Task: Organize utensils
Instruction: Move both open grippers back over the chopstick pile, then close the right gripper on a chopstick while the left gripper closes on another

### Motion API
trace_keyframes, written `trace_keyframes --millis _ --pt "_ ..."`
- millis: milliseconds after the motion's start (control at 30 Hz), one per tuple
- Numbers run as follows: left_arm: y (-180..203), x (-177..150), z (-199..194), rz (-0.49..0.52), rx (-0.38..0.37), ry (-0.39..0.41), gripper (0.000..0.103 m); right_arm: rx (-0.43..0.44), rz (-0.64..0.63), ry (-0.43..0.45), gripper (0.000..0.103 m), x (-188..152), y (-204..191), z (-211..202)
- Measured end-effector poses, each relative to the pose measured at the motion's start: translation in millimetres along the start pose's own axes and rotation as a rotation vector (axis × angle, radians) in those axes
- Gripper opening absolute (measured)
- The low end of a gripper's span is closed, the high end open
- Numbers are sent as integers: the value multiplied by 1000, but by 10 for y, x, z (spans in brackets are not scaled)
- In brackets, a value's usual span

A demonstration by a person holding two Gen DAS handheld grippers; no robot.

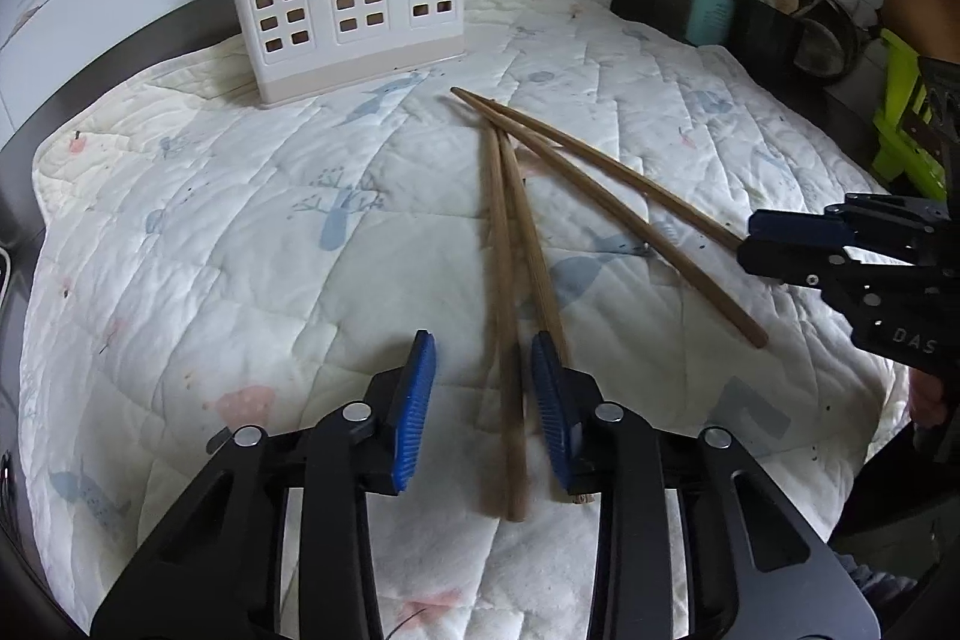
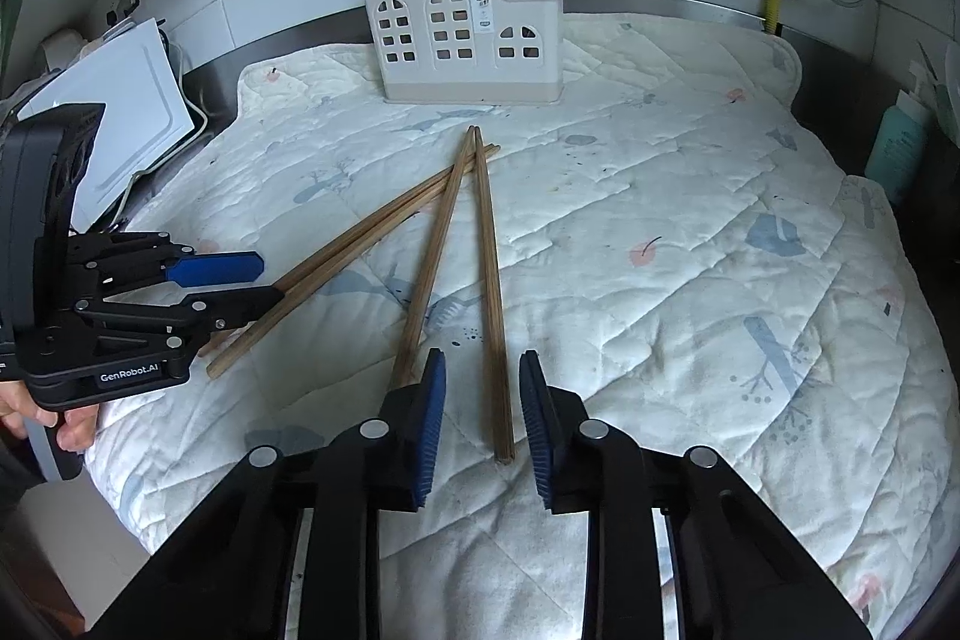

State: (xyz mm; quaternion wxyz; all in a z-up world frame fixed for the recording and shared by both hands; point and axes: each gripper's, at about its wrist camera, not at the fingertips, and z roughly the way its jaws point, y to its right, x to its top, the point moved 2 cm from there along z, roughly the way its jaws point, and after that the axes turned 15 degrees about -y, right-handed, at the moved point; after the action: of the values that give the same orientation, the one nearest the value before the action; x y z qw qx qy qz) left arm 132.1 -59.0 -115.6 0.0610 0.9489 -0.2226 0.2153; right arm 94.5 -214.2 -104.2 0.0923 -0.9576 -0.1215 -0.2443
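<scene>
Closest in, left gripper (image 1: 483, 412) with blue pads apart, straddling the near ends of two chopsticks (image 1: 510, 280) without squeezing; one stick just beside the right-hand pad. Right gripper (image 2: 483, 430) likewise open, one stick of the other pair (image 2: 492, 280) lying between its pads, its mate running in behind the left-hand pad. All four flat on the quilted mat (image 1: 240, 250), far tips crossing near its middle, short of the white holder (image 1: 348, 10). Holder upright at the mat's back edge, more chopsticks standing inside.
</scene>
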Motion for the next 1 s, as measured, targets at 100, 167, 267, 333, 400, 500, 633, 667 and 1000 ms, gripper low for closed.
trace_keyframes --millis 100,167,267,333,400,500,633,667,1000 --pt "-1 7 -8 1 -22 9 28 -1 1 -6 19 19 -1 27" --pt "15 5 -4 9 -24 11 28 -2 0 -9 18 25 -5 43" --pt "34 4 -8 17 -29 19 26 -8 -1 -16 16 36 -12 73" --pt "40 13 -1 25 -26 16 26 -10 3 -21 13 41 -4 93" --pt "26 20 19 17 -31 6 26 -11 5 -26 11 43 11 107" --pt "33 22 35 22 -24 -2 26 -11 6 -29 11 44 23 124" --pt "-5 37 47 2 -45 -10 26 -14 7 -28 11 54 28 138" --pt "-3 38 47 -2 -44 -9 26 -15 7 -28 11 56 30 142" --pt "47 10 51 -14 -53 11 19 -24 15 -16 6 41 47 132"
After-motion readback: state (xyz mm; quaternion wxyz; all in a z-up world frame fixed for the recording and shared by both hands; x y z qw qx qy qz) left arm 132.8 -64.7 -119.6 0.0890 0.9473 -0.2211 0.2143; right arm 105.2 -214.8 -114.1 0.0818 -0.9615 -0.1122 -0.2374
